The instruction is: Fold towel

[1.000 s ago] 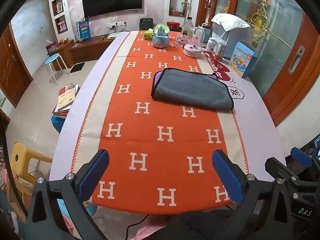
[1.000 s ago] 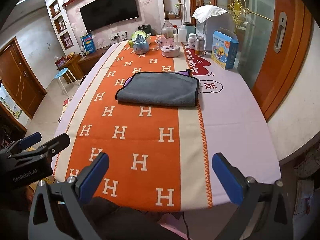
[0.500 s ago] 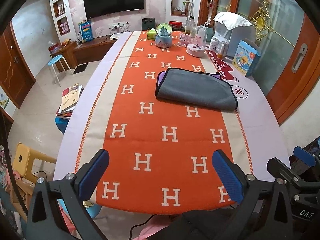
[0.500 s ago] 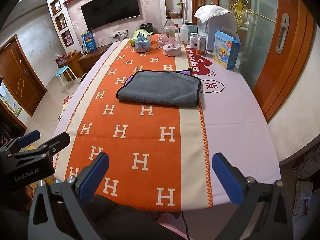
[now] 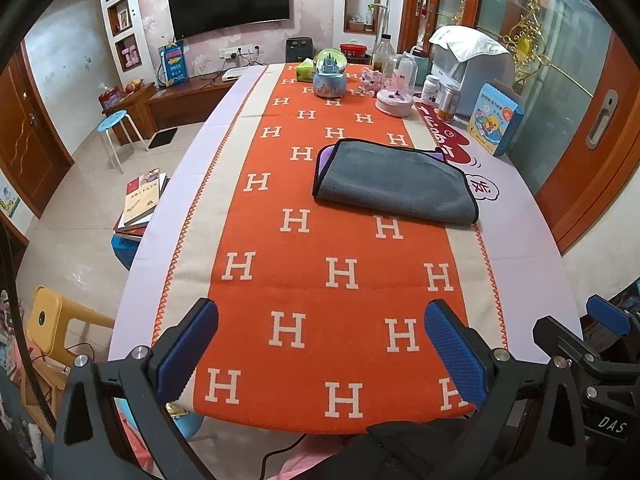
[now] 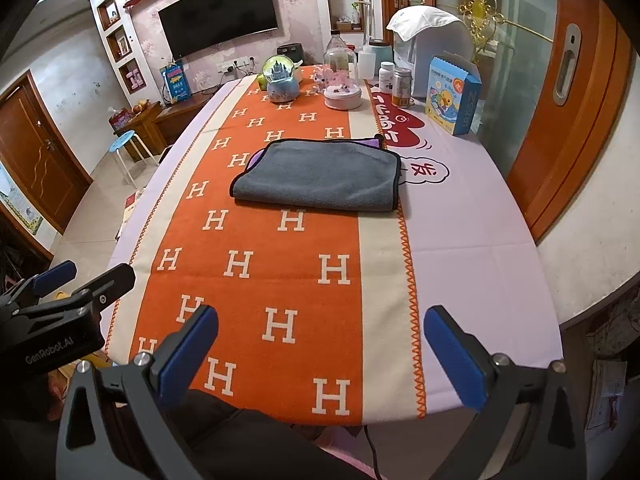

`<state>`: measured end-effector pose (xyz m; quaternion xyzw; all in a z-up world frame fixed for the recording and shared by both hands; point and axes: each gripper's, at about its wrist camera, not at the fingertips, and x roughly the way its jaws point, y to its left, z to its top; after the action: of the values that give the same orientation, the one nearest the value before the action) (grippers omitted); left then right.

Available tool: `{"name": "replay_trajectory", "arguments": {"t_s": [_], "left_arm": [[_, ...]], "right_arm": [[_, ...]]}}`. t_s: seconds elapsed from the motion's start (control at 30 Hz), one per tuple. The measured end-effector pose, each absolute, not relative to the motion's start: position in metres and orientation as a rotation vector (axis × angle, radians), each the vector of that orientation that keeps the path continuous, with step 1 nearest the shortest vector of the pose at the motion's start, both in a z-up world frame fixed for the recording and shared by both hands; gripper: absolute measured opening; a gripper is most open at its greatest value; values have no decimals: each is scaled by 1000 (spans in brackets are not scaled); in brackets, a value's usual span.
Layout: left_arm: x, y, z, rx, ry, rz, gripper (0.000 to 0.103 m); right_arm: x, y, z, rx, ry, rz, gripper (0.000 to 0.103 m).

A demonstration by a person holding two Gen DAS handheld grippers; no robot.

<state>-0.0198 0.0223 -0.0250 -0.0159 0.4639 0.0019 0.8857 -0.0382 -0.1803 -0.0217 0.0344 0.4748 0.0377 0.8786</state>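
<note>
Orange H-patterned table runner (image 5: 320, 240) carries a folded grey towel (image 5: 394, 184) at mid-table, toward the right.
Its long axis runs left to right across the runner, the folded edge near, purple lining peeking out at the far corners. Left gripper (image 5: 320, 344) and right gripper (image 6: 320, 344) hover over the near table edge, jaws spread wide, holding nothing, well apart from the towel.
</note>
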Motion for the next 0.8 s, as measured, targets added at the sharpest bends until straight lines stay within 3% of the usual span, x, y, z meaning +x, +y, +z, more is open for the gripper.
{"name": "replay_trajectory", "arguments": {"t_s": [0.8], "left_arm": [[-18,20,-28,-19,970,-3,102]], "right_arm": [[-38,-181,-29,74,999,71,103]]}}
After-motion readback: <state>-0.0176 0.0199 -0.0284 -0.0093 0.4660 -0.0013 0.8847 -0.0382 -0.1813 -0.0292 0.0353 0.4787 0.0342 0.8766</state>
